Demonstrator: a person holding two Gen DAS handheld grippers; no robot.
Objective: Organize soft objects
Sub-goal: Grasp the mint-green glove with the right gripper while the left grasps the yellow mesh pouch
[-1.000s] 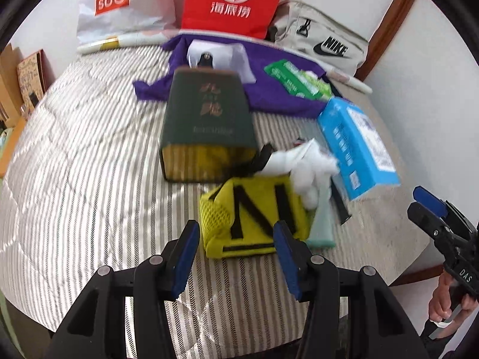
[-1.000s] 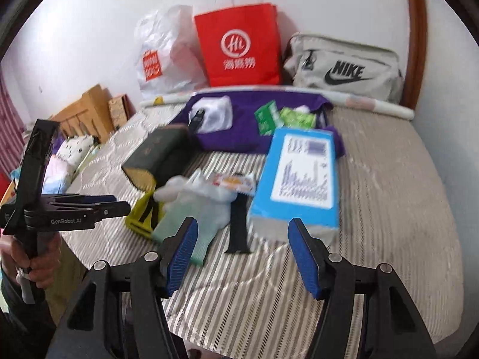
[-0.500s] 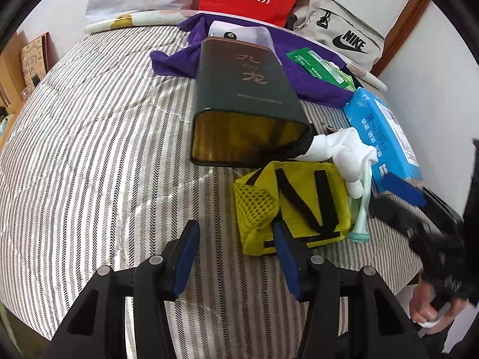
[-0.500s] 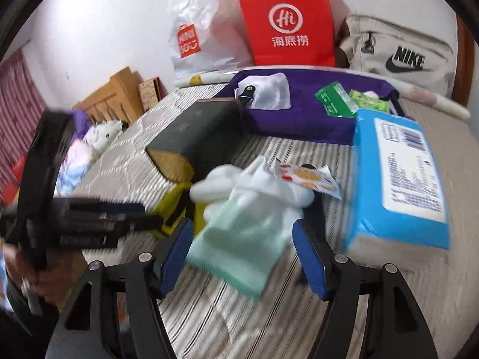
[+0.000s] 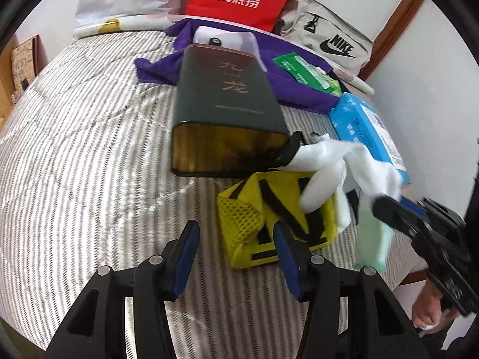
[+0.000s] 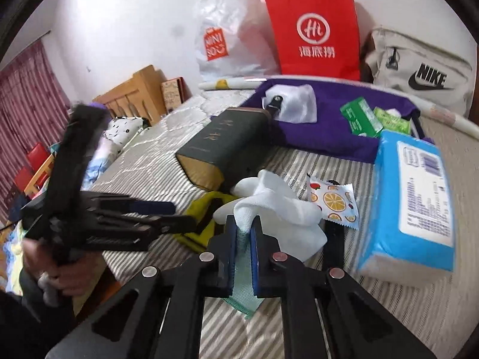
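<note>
A white-and-mint sock [image 6: 278, 206] lies on the striped bed, partly over a yellow mesh pouch [image 5: 269, 224] with black straps. My right gripper [image 6: 243, 233] is shut on the sock's mint part, which hangs between the blue pads. It shows at the right of the left wrist view [image 5: 386, 206], with the sock [image 5: 344, 161] lifted. My left gripper [image 5: 233, 248] is open just in front of the yellow pouch, its right pad near the pouch's front edge. It appears blurred at the left of the right wrist view [image 6: 167, 212].
A dark green box [image 5: 224, 113] lies behind the pouch. A blue tissue pack [image 6: 416, 197] and a fruit-print packet [image 6: 332, 200] lie to the right. Purple cloth [image 6: 338, 119], green packets [image 6: 362, 116], red bag [image 6: 317, 30], white bag and Nike bag stand at the back.
My right gripper has closed on the sock and raised it. My left gripper has come a little nearer the yellow pouch and stays open.
</note>
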